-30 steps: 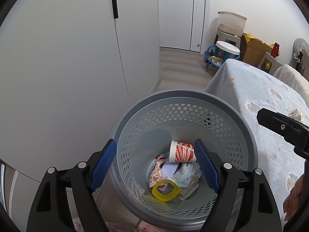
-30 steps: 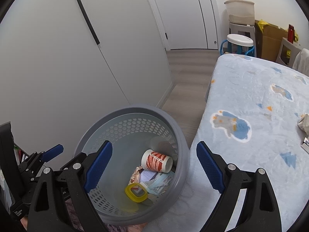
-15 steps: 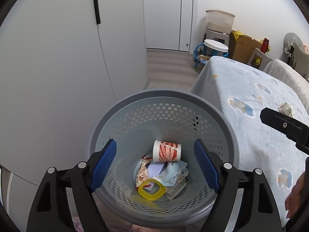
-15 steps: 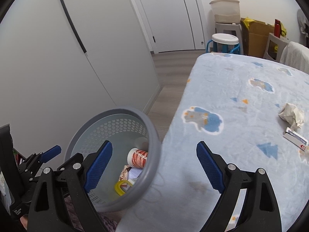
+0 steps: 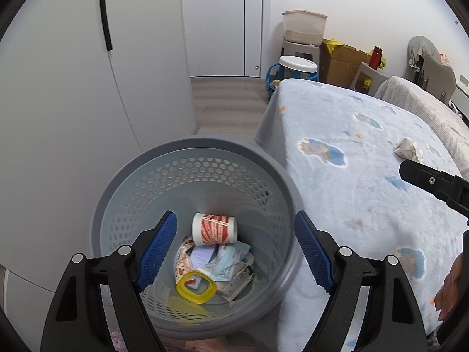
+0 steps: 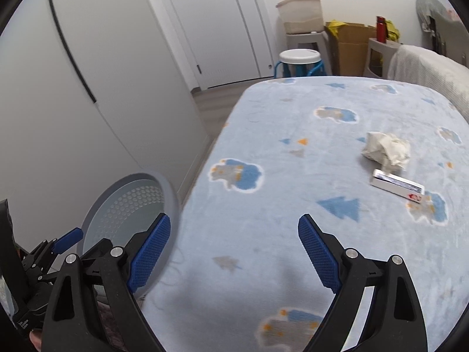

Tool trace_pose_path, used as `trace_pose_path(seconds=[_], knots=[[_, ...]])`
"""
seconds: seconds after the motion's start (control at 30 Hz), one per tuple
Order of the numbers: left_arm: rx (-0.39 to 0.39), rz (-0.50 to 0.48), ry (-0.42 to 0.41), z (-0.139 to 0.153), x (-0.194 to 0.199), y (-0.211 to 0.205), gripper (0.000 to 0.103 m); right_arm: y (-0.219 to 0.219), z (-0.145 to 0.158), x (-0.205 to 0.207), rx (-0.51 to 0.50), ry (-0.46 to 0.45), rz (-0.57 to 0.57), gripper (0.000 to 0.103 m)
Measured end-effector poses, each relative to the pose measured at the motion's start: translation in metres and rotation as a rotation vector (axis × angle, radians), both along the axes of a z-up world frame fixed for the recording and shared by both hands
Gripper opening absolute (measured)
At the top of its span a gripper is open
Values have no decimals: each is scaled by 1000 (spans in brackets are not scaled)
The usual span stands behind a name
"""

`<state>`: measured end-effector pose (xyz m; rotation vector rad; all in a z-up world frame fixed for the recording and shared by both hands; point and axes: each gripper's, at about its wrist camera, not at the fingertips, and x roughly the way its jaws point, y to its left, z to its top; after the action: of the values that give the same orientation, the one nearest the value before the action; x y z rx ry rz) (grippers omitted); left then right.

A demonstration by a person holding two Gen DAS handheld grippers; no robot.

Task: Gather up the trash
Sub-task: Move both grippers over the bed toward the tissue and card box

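Two handheld grippers work beside a bed covered by a pale blue blanket with cloud and arrow prints. The blanket serves as the landmark.

The grey perforated wastebasket stands just off the blanket's left edge, its rim touching the cloth. The left gripper hangs above the basket's mouth, its two blue pads spread wide with nothing between them. Inside the basket lie one red-and-white paper cup on its side, one yellow ring-shaped lid, and a heap of wrappers and paper slips too tangled to count. The basket's near rim is cut off by the gripper's black arms.

The right gripper hovers over the blanket's near left part, its two blue pads likewise spread wide and empty. In the right wrist view only a sliver of the basket shows, behind the left pad.

On the blanket, well to the right, lie two loose pieces of trash: one crumpled white tissue and, just beside it on the near side, one small white box with a red mark; its print is too small to read.

Beyond the blanket's far edge stand a stool, a cardboard box and a plastic tub, partly hidden by one another.
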<state>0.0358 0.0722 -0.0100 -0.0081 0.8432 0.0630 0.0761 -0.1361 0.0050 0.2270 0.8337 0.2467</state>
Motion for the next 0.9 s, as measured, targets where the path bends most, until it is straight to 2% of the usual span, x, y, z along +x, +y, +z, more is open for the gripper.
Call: trace_pose_path(seconds=[0.57, 0.9], knots=[[-47, -122, 11, -1, -1, -55, 79, -101, -23, -16, -9, 50, -247, 87], [-61, -153, 21, -4, 1, -71, 79, -133, -35, -12, -38, 71, -337, 88]])
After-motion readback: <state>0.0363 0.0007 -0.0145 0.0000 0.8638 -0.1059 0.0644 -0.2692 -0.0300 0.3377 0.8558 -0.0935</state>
